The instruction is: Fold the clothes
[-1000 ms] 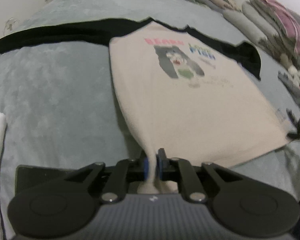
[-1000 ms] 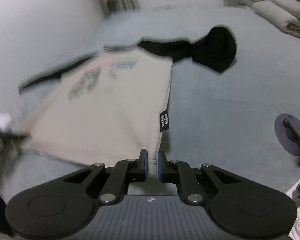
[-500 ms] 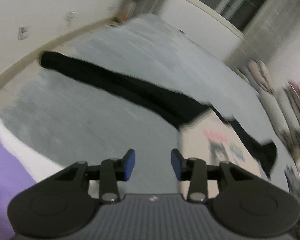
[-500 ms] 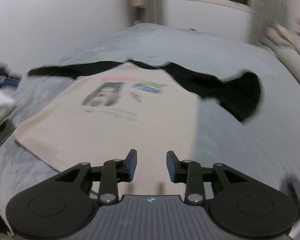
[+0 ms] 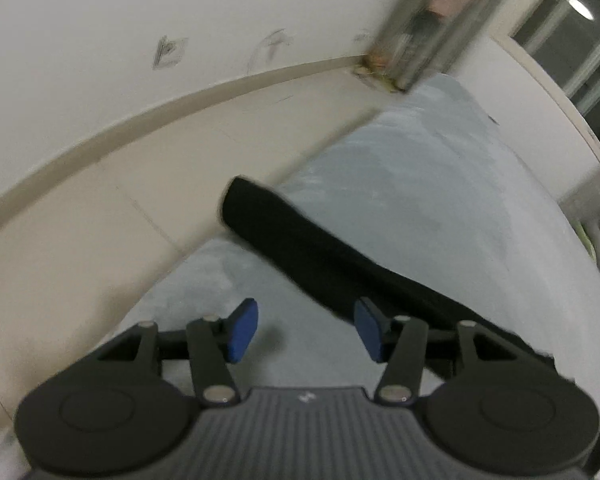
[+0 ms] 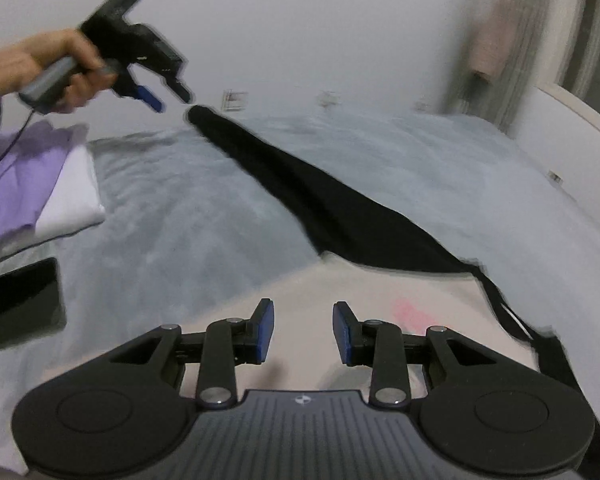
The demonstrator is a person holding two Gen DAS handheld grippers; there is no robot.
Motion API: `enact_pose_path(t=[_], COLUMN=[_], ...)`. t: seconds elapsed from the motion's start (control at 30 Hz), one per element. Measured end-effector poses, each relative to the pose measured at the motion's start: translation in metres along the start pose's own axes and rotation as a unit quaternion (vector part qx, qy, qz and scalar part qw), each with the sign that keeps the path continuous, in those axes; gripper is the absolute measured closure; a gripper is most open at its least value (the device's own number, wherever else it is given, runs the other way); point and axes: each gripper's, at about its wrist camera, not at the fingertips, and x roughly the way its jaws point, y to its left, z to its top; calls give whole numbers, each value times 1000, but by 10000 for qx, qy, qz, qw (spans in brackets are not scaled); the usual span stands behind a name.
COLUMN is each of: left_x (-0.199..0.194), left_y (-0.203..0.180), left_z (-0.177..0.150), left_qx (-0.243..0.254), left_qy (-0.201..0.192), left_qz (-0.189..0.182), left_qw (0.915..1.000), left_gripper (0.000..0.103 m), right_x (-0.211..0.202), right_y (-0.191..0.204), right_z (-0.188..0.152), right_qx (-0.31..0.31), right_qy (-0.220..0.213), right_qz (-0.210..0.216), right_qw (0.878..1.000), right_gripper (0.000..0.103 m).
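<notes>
A cream shirt point(image 6: 300, 292) with black sleeves lies flat on the grey bed. Its long black sleeve point(image 6: 300, 196) runs up and left to a cuff near the bed's edge. In the left wrist view that sleeve point(image 5: 300, 252) slants from the cuff down to the right, passing just behind the right finger. My left gripper point(image 5: 306, 330) is above the blanket with its jaws opening and nothing between them. From the right wrist view the left gripper point(image 6: 171, 100) hovers right by the cuff. My right gripper point(image 6: 305, 332) stands open over the cream body, holding nothing.
A folded purple and white pile point(image 6: 40, 192) sits on the bed's left side, with a dark flat screen point(image 6: 20, 300) in front of it. A person's hand point(image 6: 52, 68) holds the left gripper. The bed point(image 5: 440, 184) meets a pale wall point(image 5: 140, 20) and a window corner.
Both grippers let go of the shirt's hem and opened. They swung left: the left one to the sleeve's cuff, the right one over the shirt's upper body.
</notes>
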Motion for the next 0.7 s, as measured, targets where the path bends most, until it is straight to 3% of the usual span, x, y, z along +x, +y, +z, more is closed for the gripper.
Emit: enact_pose_path(t=[0.1, 0.33, 0.4, 0.43, 0.5, 0.53, 0.7], left_x=[22, 53, 56, 57, 56, 55, 41], left_y=[12, 29, 27, 25, 22, 22, 23], left_z=[8, 11, 9, 8, 7, 8, 15], left_qx=[-216, -358, -159, -40, 128, 173, 115], left_qy=[-3, -237, -304, -339, -377, -383, -450], left_qz=[14, -145, -100, -70, -128, -171, -389], left_qw=[9998, 9990, 9994, 9994, 9991, 9990, 9982], left_gripper=[48, 48, 55, 69, 84, 92, 99], right_x=[45, 117, 130, 135, 145, 146, 129], right_y=[0, -19, -25, -27, -30, -30, -36], right_z=[17, 45, 46, 46, 46, 46, 50], right_qx=[-162, -195, -211, -173, -82, -72, 133], right_qy=[7, 74, 196, 261, 391, 398, 111], right_qz=[152, -2, -90, -66, 3, -33, -25], right_qw=[9998, 9998, 9995, 9995, 9992, 9992, 9998], right_gripper=[72, 72, 72, 74, 96, 97, 98])
